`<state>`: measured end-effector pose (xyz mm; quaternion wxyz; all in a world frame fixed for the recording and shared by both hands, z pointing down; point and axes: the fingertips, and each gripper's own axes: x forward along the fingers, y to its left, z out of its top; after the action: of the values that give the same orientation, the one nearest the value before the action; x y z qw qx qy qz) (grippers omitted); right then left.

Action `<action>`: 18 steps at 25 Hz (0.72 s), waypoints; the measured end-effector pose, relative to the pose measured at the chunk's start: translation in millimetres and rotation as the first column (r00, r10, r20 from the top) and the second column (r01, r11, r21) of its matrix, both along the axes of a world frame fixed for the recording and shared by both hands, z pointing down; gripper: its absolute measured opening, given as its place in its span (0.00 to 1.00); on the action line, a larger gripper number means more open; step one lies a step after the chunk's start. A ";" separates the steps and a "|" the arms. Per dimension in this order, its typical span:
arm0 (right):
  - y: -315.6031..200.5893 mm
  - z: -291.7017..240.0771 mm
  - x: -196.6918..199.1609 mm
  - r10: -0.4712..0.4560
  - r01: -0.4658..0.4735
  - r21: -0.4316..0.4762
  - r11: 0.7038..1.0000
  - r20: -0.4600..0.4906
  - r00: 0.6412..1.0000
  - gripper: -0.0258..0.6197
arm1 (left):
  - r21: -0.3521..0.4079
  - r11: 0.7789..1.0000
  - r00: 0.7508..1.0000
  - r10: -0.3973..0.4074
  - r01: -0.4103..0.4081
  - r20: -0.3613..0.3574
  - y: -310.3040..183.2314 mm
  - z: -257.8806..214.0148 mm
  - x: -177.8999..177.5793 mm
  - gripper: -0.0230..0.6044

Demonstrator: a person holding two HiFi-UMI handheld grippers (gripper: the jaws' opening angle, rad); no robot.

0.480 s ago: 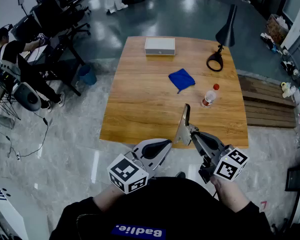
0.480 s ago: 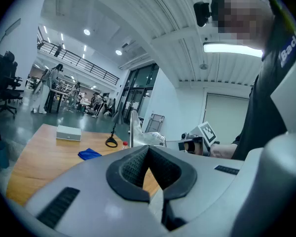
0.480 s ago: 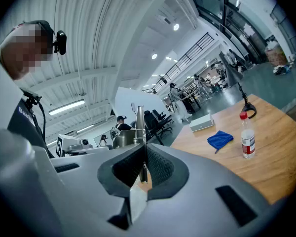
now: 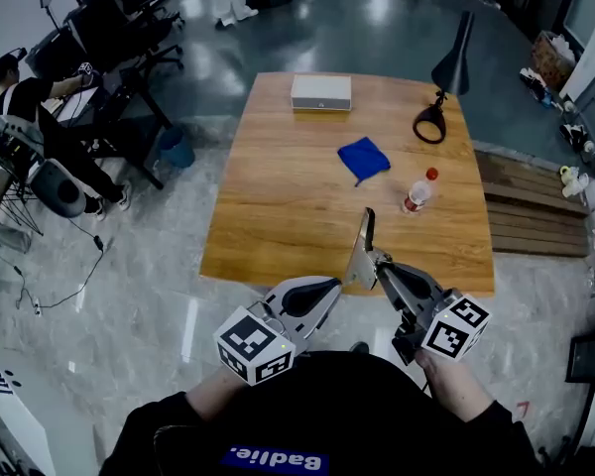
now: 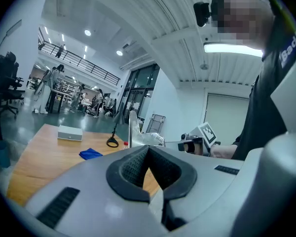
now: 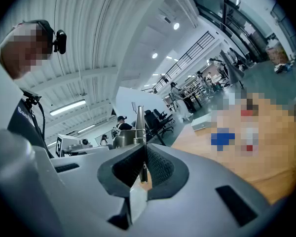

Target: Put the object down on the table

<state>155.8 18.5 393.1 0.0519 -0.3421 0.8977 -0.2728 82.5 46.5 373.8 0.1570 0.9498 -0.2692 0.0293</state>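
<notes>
A thin metal utensil (image 4: 362, 250) stands upright over the near edge of the wooden table (image 4: 278, 206), above the floor side of that edge. My right gripper (image 4: 380, 264) is shut on its lower end; in the right gripper view the thin metal handle (image 6: 139, 120) is pinched between the pads of that gripper (image 6: 144, 157). My left gripper (image 4: 335, 287) sits just left of the utensil, its tip close beside it. In the left gripper view that gripper's (image 5: 148, 149) pads meet at the tips with nothing between them, and the utensil (image 5: 132, 130) rises just beyond.
On the table lie a blue cloth (image 4: 363, 157), a plastic bottle with a red cap (image 4: 415, 192), a white box (image 4: 320, 92) at the far edge and a black desk lamp (image 4: 442, 77) at the far right. A seated person (image 4: 25, 117) and office chairs are at the left.
</notes>
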 end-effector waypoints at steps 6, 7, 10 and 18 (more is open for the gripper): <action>-1.7 1.3 7.3 -0.019 0.019 -0.001 1.000 0.028 0.999 0.06 | -0.003 1.000 1.000 -0.007 0.007 0.009 -1.9 2.6 10.8 0.04; -1.8 1.1 7.0 -0.025 0.025 -0.001 1.000 0.032 0.999 0.06 | -0.003 1.000 1.000 -0.010 0.010 0.011 -2.3 2.2 11.1 0.04; -3.1 1.3 5.9 -0.038 0.039 -0.004 0.999 0.041 0.998 0.06 | -0.001 1.000 1.000 -0.024 0.024 0.017 -3.2 0.8 10.1 0.04; -14.7 13.3 23.9 -0.089 0.090 -0.023 0.996 0.050 0.995 0.06 | 0.009 0.995 0.994 -0.100 0.100 0.038 -5.8 -1.1 20.9 0.04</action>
<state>179.7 3.8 406.4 0.0572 -0.2956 0.9070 -0.2945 103.4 40.7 372.7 0.1496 0.9350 -0.3194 0.0386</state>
